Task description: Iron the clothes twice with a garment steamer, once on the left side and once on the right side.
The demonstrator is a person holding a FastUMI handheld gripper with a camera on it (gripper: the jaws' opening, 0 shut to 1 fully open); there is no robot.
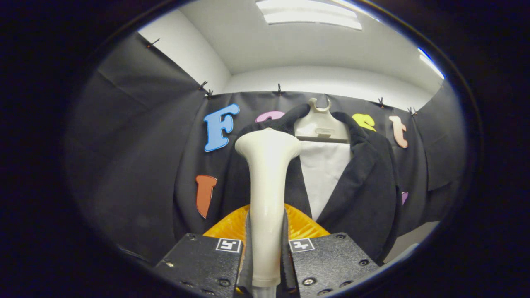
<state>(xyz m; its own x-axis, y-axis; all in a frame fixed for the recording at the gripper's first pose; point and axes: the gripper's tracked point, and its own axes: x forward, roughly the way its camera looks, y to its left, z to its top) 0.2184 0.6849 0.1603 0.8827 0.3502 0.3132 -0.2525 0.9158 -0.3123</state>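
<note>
Black cloth (136, 165) walls the booth, with bare cloth at frame left. Centre-right, a dark jacket (364, 186) hangs over a white shirt (323, 174). The gripper (266, 248) clenches the steamer (267, 186), upright, its head at the jacket's left lapel edge.

Bright ceiling light (308, 15), perhaps slight edge blur.

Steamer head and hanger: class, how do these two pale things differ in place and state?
The steamer head stands between the jaws of the gripper, which grip its handle; the hanger hangs beyond on the booth wall. The steamer head is bare, while the hanger carries the black jacket over a white shirt. Both are cream plastic.
</note>
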